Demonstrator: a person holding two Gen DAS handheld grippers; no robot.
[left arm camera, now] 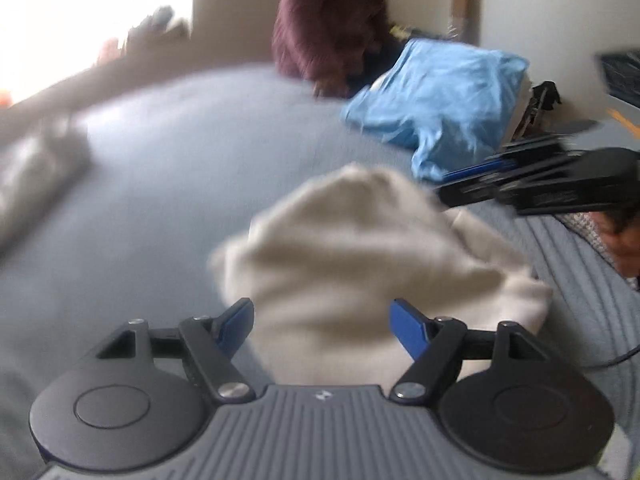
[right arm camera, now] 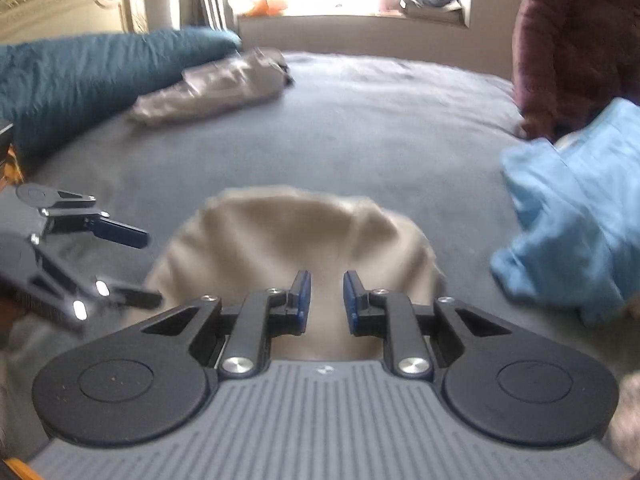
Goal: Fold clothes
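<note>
A beige garment [left arm camera: 360, 240] lies bunched in a hump on the grey-blue bed [left arm camera: 180, 160]. My left gripper [left arm camera: 322, 306] stands wide open at its near edge; the cloth shows between the blue pads, which do not press on it. In the right wrist view the left gripper [right arm camera: 150, 268] sits at the garment's left edge. My right gripper [right arm camera: 326, 278] has its jaws narrow, and the beige garment [right arm camera: 288, 232] fans out from between the pads in radiating creases. Seen from the left, the right gripper [left arm camera: 444, 194] meets the hump's upper right edge.
A crumpled light blue garment [right arm camera: 568, 208] lies to the right. A folded grey garment [right arm camera: 216, 84] rests at the far left beside a teal pillow [right arm camera: 80, 76]. A person in a maroon top [right arm camera: 572, 40] stands at the bed's far right. A window sill [right arm camera: 352, 28] runs behind.
</note>
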